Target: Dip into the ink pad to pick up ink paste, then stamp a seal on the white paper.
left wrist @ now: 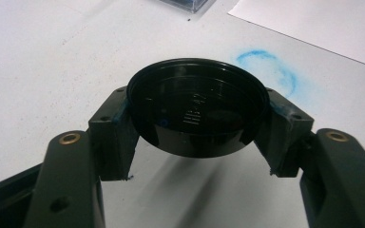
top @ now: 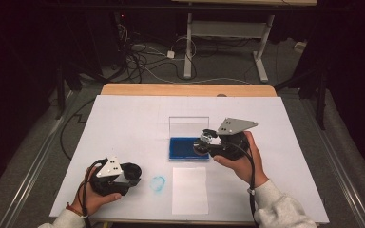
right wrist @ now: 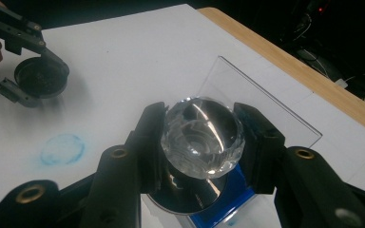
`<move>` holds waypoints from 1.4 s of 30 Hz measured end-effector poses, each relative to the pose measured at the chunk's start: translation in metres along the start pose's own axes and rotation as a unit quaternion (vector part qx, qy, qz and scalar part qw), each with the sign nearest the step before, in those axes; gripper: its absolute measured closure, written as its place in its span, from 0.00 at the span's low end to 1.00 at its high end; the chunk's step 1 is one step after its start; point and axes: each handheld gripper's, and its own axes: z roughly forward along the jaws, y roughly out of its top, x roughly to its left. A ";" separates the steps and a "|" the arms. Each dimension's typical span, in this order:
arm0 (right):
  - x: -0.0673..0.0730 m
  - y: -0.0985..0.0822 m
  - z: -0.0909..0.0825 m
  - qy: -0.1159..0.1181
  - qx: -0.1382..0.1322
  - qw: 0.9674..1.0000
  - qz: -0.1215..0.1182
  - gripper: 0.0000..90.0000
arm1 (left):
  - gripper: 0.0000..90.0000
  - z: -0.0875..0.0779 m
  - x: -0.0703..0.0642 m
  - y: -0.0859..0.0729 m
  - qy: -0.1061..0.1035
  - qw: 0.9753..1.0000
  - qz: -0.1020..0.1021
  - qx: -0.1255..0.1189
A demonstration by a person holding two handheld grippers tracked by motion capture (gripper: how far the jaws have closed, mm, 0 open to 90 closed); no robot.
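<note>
Right, biggest first: the white table cover (top: 123, 142) spreads matte and flat over the wooden table (top: 185, 89), with a loose sheet of white paper (top: 189, 190) lying near the person's edge. Just beyond it sits the ink pad case (top: 180, 148), a shallow clear plastic box with a deep blue pad and its see-through lid (top: 188, 126) standing upright behind.

Over that blue pad hangs the right gripper (right wrist: 202, 137), jaws clamped on the stamp (right wrist: 202, 135) — a rounded, faceted clear knob, glassy and glinting, with a dark shiny disc for its base. It looks like the inking step is in hand: the base hovers right at the pad, though whether it touches I can't tell.

Well off to the left, the left gripper (left wrist: 197, 114) is closed tight on the black cap (left wrist: 197, 109), a glossy round plastic lid held just off the cover. Beside it, a faint blue ring (top: 158, 183) smudges the white surface.

Next move, by my reading: carry the inked stamp across to the paper and press it down squarely, keeping the base level so the print comes out even.
</note>
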 end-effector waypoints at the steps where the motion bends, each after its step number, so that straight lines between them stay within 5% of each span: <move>1: 0.000 0.000 -0.001 -0.001 0.002 1.000 0.000 0.64 | 0.41 0.000 0.001 0.000 -0.001 1.000 -0.001 -0.001; 42: 0.021 0.002 -0.037 0.009 -0.003 1.000 -0.024 0.64 | 0.41 0.000 -0.003 0.003 0.003 1.000 0.015 0.003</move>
